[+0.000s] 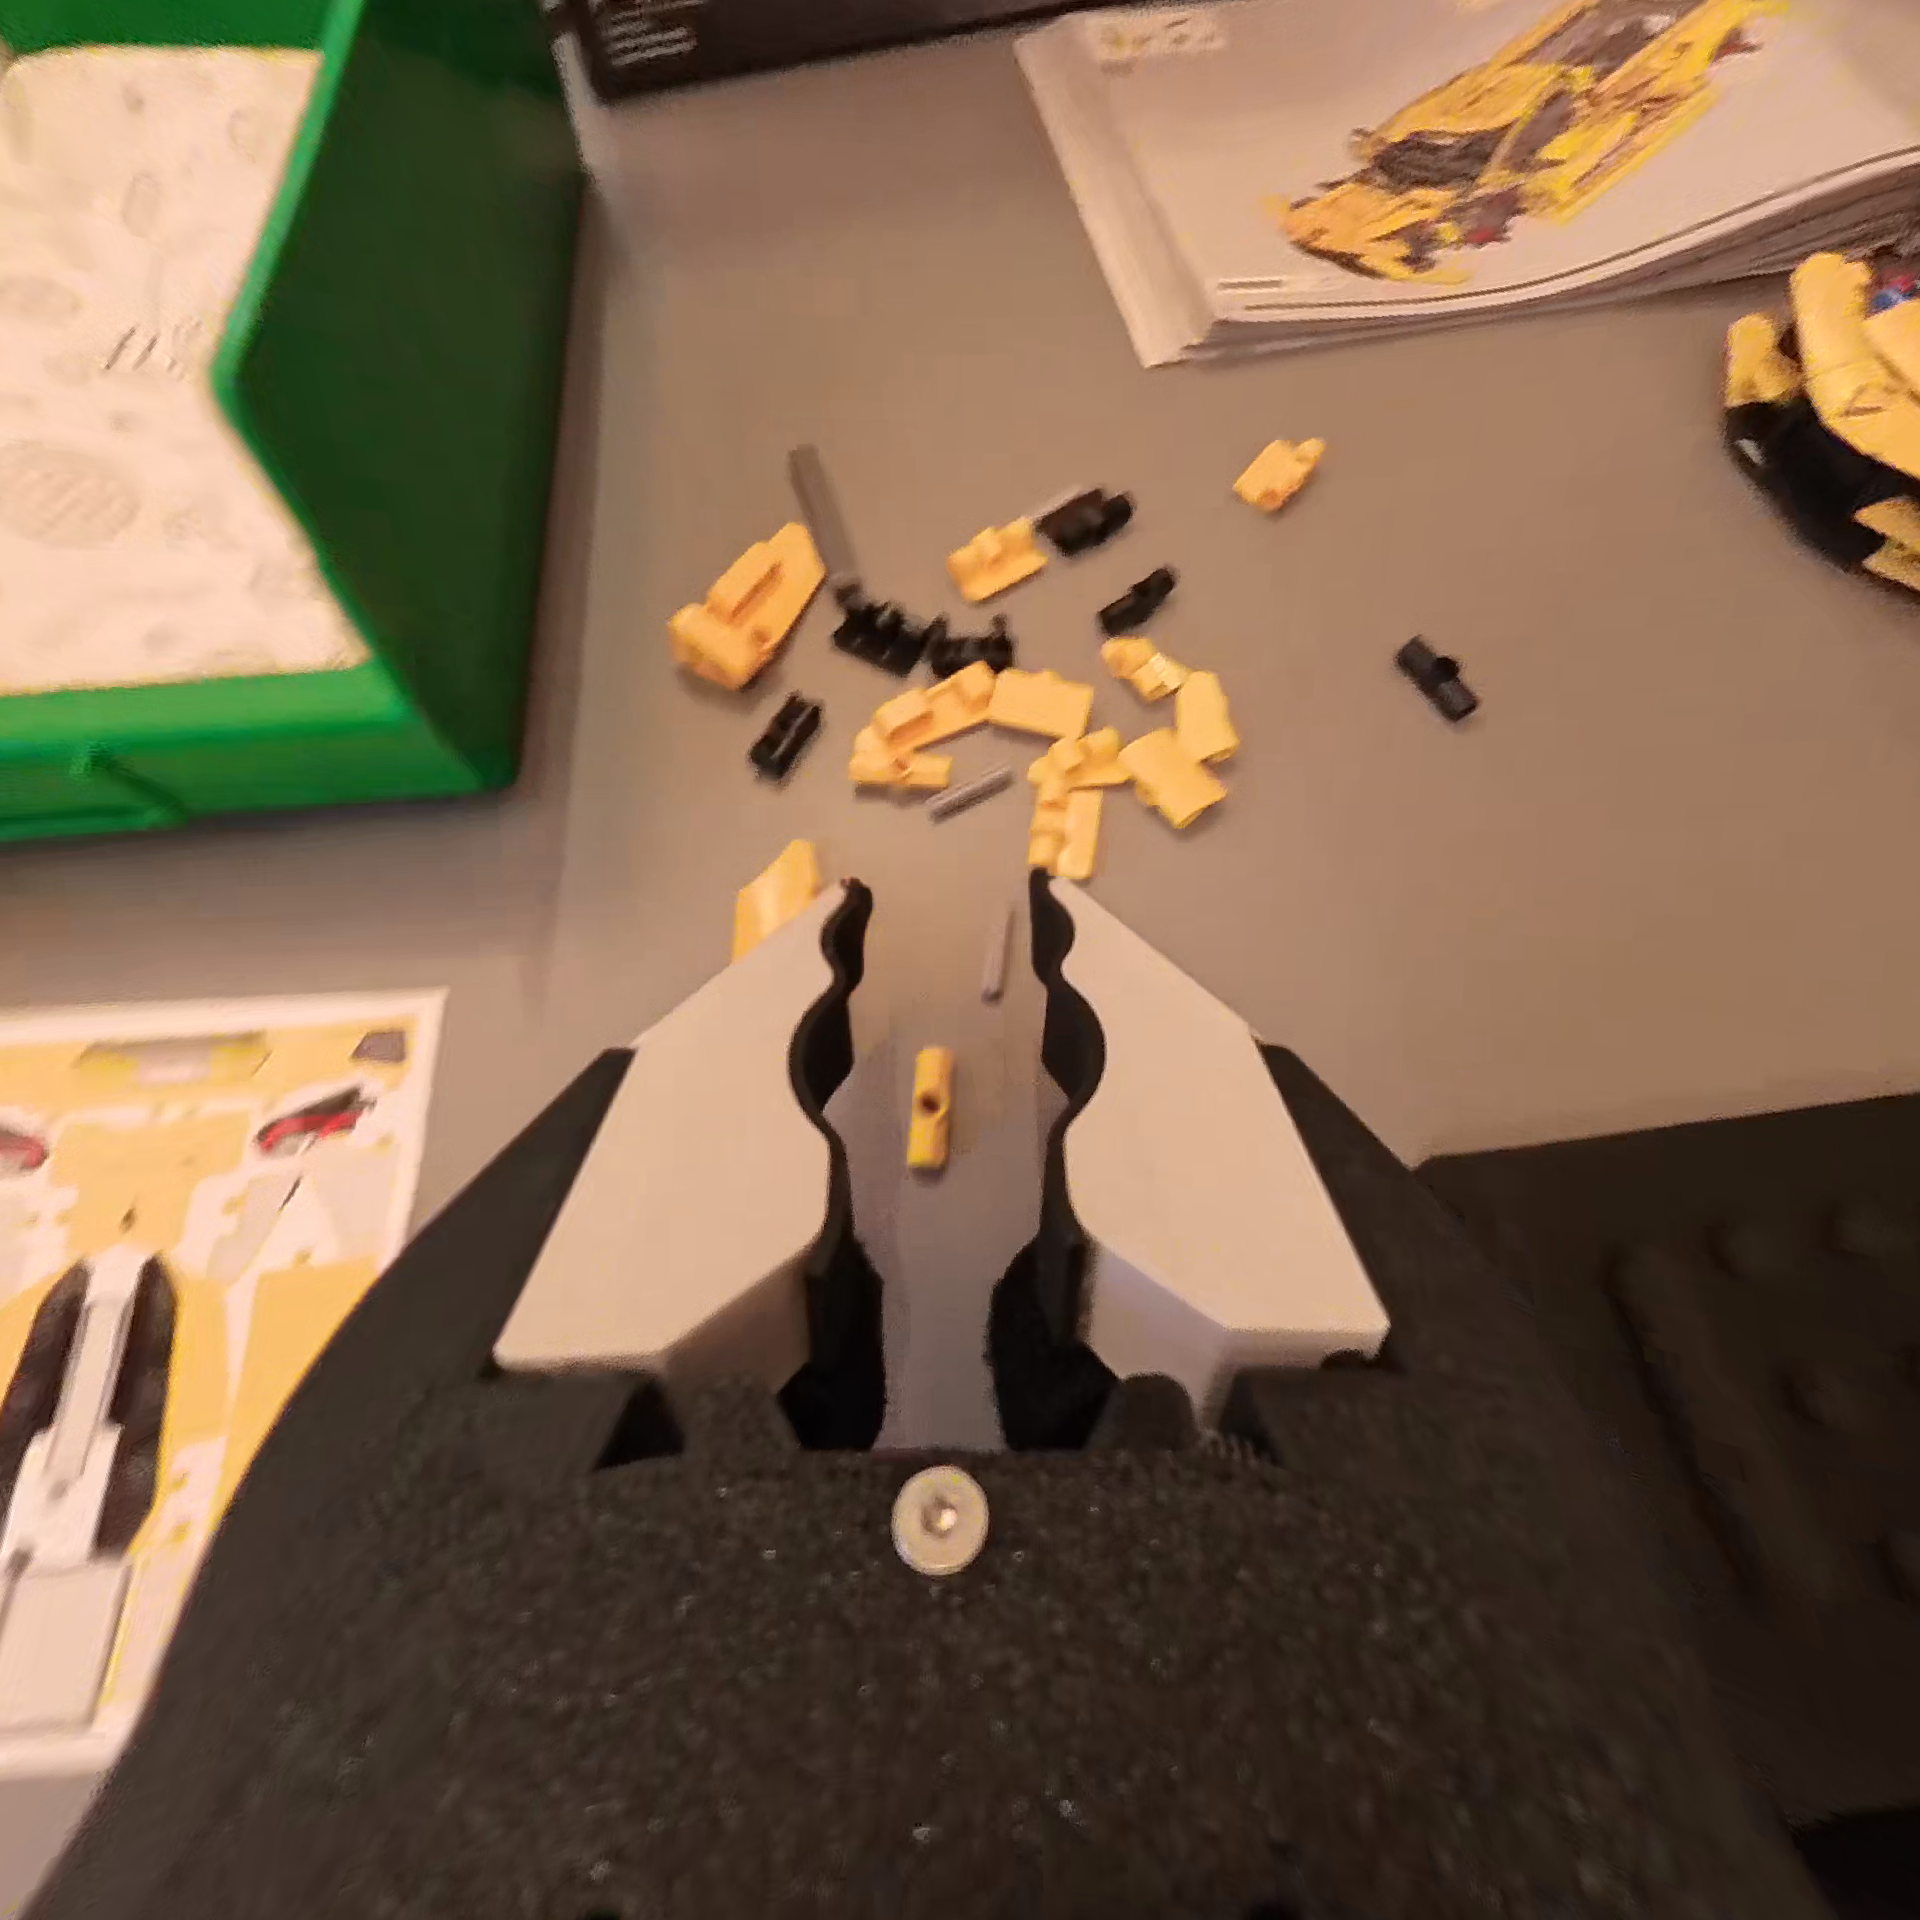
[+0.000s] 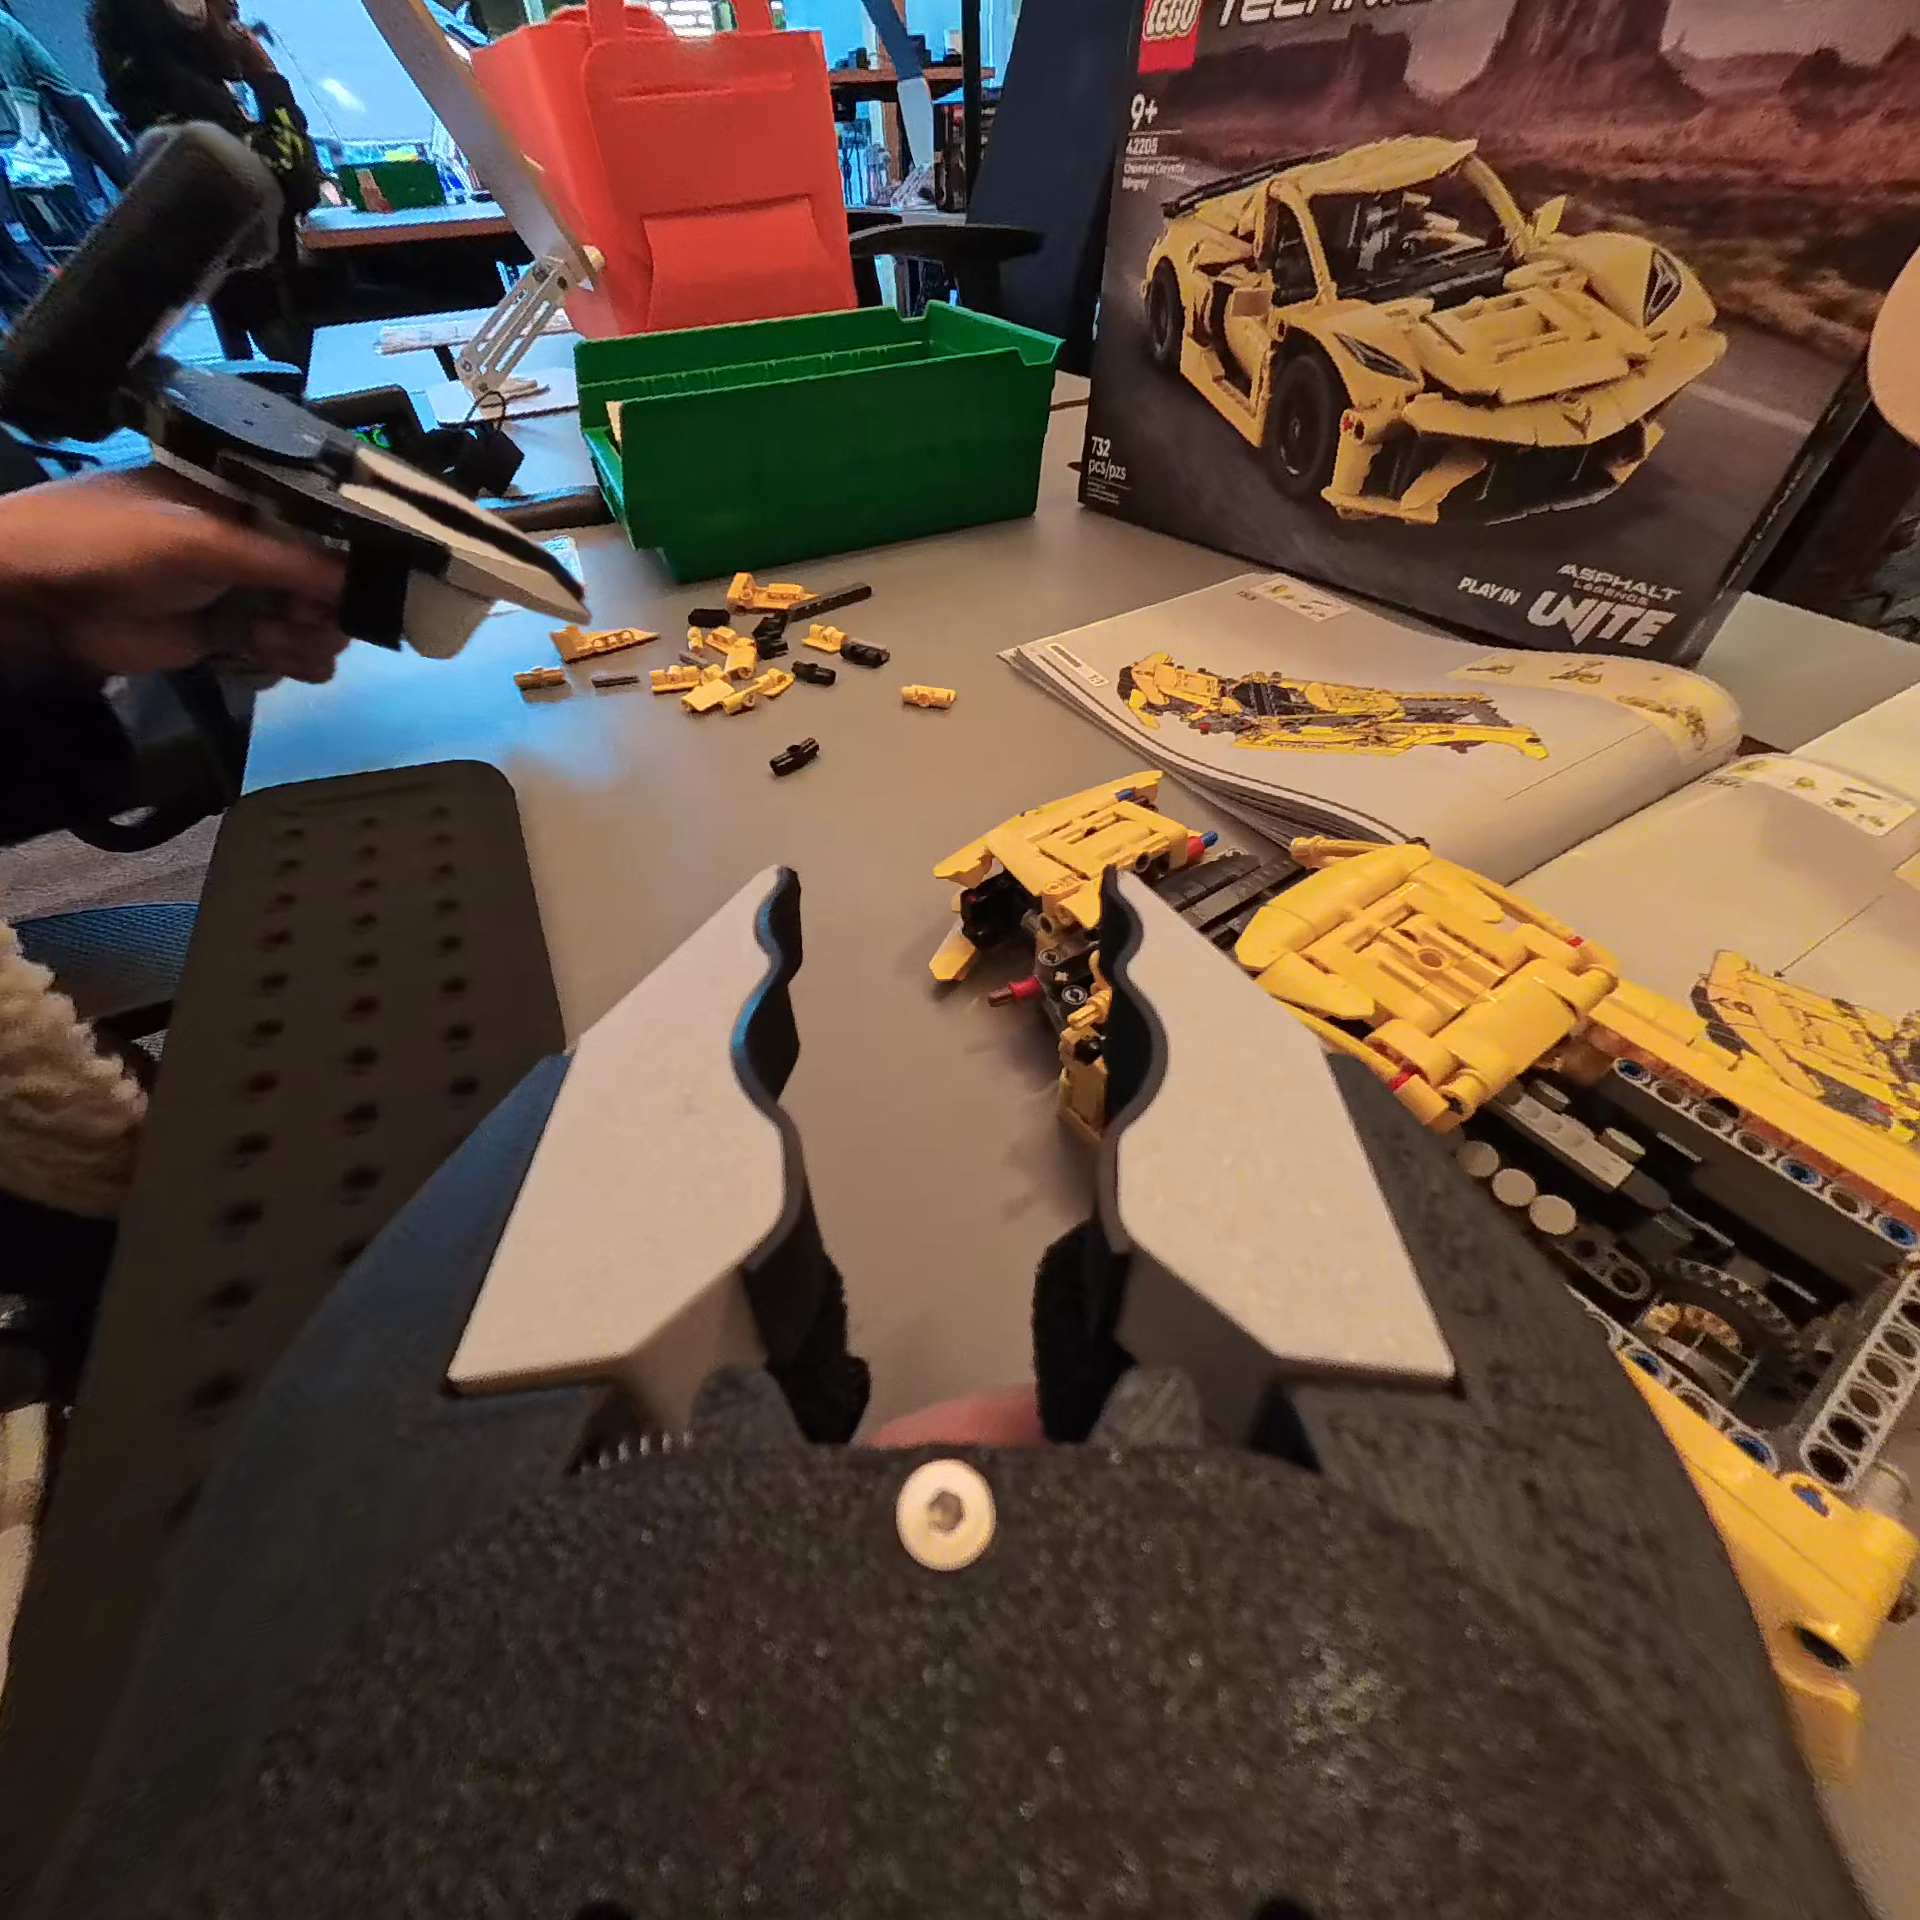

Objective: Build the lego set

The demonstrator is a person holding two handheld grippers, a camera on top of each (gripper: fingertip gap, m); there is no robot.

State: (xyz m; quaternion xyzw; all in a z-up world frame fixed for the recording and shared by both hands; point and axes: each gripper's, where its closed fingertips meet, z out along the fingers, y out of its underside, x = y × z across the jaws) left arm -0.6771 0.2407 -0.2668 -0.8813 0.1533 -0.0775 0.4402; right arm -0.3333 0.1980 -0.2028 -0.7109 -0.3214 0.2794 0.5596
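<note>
Sprawling yellow-and-black half-built car (image 2: 1403,997) lies beside loose pieces (image 1: 997,675); both grippers' fingers spread, empty.

Yellow and black loose pieces (image 1: 997,675) lie on a grey table (image 1: 1455,935) beside a green bin (image 1: 395,416).

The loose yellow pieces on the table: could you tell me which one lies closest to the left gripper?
The small yellow connector lying alone on the table, framed between the open left gripper fingers; the other yellow pieces sit clustered beyond its fingertips.
</note>
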